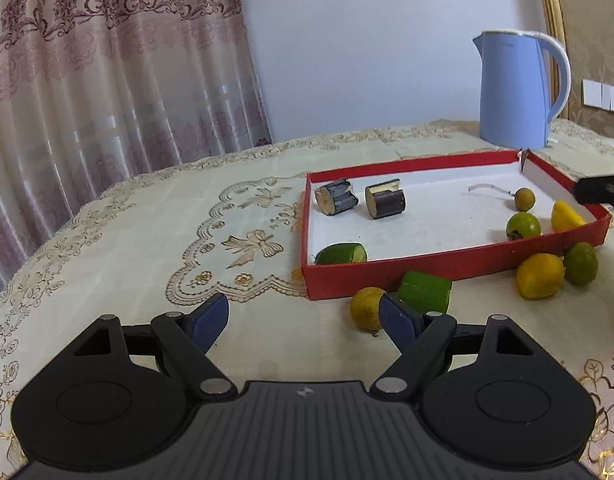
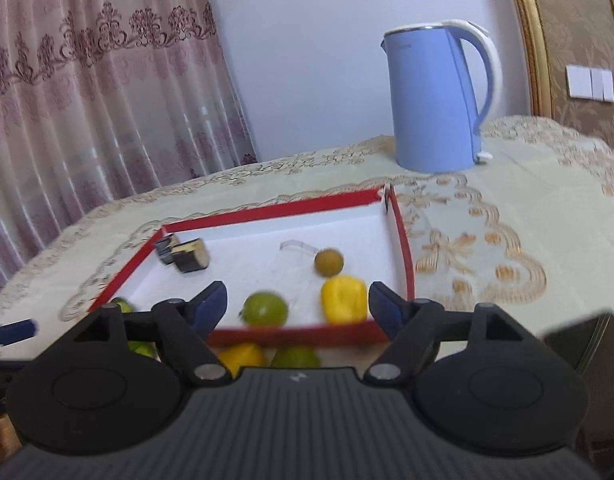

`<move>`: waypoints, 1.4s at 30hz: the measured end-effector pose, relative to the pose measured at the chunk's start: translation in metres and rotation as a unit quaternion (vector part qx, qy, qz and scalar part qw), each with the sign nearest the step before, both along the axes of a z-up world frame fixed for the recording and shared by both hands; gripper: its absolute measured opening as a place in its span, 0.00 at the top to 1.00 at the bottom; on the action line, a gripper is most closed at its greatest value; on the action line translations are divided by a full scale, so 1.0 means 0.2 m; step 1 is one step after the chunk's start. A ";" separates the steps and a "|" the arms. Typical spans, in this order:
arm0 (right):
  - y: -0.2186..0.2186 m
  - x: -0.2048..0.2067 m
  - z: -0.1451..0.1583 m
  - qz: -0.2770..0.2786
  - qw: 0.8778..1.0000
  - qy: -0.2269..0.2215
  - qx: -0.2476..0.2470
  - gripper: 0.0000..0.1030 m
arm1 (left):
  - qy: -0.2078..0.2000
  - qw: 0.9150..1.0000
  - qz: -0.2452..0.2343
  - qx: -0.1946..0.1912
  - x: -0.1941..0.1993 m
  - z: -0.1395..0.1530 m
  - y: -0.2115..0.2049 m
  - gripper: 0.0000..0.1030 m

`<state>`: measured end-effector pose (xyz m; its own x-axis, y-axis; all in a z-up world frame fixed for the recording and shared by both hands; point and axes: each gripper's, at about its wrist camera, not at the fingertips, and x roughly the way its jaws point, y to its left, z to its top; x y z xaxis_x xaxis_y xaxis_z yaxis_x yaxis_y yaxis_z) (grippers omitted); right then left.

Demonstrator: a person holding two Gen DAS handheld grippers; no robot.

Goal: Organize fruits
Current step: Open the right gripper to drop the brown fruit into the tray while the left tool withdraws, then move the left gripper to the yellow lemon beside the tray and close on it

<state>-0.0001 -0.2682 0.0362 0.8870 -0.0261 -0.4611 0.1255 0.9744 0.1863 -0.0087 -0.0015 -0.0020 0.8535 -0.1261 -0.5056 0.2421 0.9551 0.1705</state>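
The shallow red cardboard tray with a white floor is set on the worktop covered by a cream embroidered cloth and serves as the collection point for the fruit. Like pieces are grouped inside it: two dark-skinned cut cane segments lie side by side at the far left corner, a green cut fruit piece rests against the near wall, and a small round brown fruit, a round green fruit and a yellow fruit piece are gathered at the right end.

Four pieces are not yet sorted — all lie on the cloth just outside the near wall: a green cylindrical cut piece, a round yellow-orange fruit beside it, and a yellow fruit touching a green fruit near the right corner.

The left gripper is held low over the cloth with its jaws apart and nothing between them; one pad stands in front of the yellow-orange fruit, judged the next pick. The right gripper is held over the near wall with jaws apart and empty — the yellow piece lies free on the tray floor beyond them. A light blue electric kettle stands behind the tray, clear of the work.
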 end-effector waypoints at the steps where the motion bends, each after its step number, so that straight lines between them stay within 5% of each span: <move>1: 0.00 -0.03 -0.01 0.001 1.000 0.000 0.004 0.23 | 0.004 1.000 0.002 0.001 0.01 0.00 -0.01 0.20; 10: 0.04 -0.12 -0.01 0.011 1.000 0.000 -0.001 0.19 | 0.010 0.999 0.019 0.028 0.05 -0.03 -0.07 0.18; 14: 0.04 -0.15 0.00 0.013 1.000 -0.005 -0.002 0.19 | -0.006 0.995 0.078 0.055 0.05 -0.02 0.01 0.15; 20: 0.02 -0.15 -0.03 0.010 1.000 -0.001 0.004 0.19 | 0.039 0.997 0.067 -0.018 0.08 -0.01 0.16 0.15; 28: 0.03 -0.17 -0.05 0.008 1.000 0.004 -0.003 0.17 | 0.020 1.000 0.024 0.001 0.05 -0.03 0.00 0.15; 33: 0.04 -0.17 -0.06 0.013 1.000 0.007 -0.007 0.17 | 0.036 0.998 0.048 0.022 0.13 -0.07 -0.05 0.14; 42: 0.13 -0.16 -0.09 0.034 0.998 0.014 -0.049 0.15 | 0.039 0.997 0.063 -0.010 0.14 -0.05 0.07 0.14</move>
